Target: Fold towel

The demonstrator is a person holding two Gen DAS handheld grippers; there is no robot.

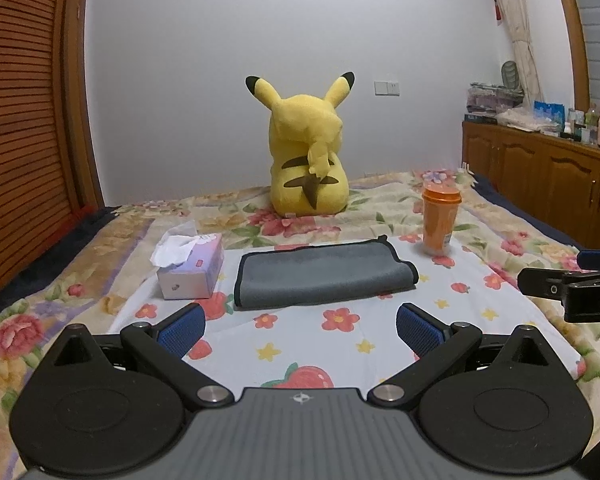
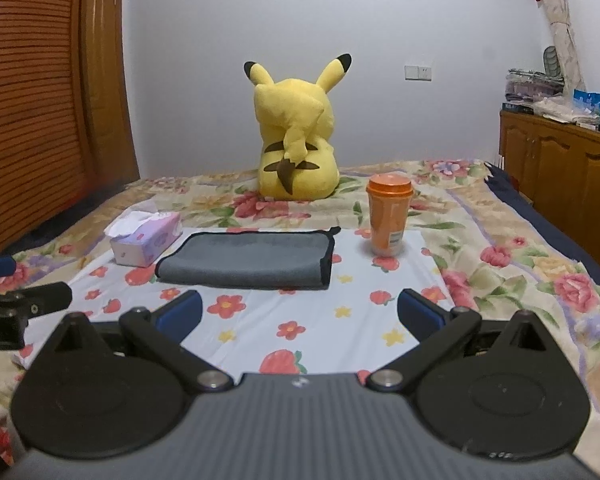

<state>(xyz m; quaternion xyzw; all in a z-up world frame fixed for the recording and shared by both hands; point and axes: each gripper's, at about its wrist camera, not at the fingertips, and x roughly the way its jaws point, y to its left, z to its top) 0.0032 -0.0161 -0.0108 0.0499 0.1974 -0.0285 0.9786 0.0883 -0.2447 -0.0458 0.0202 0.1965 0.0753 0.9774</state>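
Observation:
A grey towel [image 1: 324,274] with a black hem lies folded over on the white strawberry-print cloth [image 1: 300,344] on the bed. It also shows in the right wrist view [image 2: 252,258]. My left gripper [image 1: 300,328] is open and empty, a short way in front of the towel. My right gripper [image 2: 300,314] is open and empty, also in front of the towel, toward its right end. Part of the right gripper [image 1: 572,288] shows at the right edge of the left wrist view. Part of the left gripper [image 2: 20,304] shows at the left edge of the right wrist view.
A tissue box [image 1: 192,266] stands left of the towel and an orange lidded cup [image 1: 440,216] stands to its right. A yellow plush toy [image 1: 308,152] sits behind. Wooden cabinets [image 1: 548,184] line the right side; a slatted wardrobe [image 1: 24,120] is on the left.

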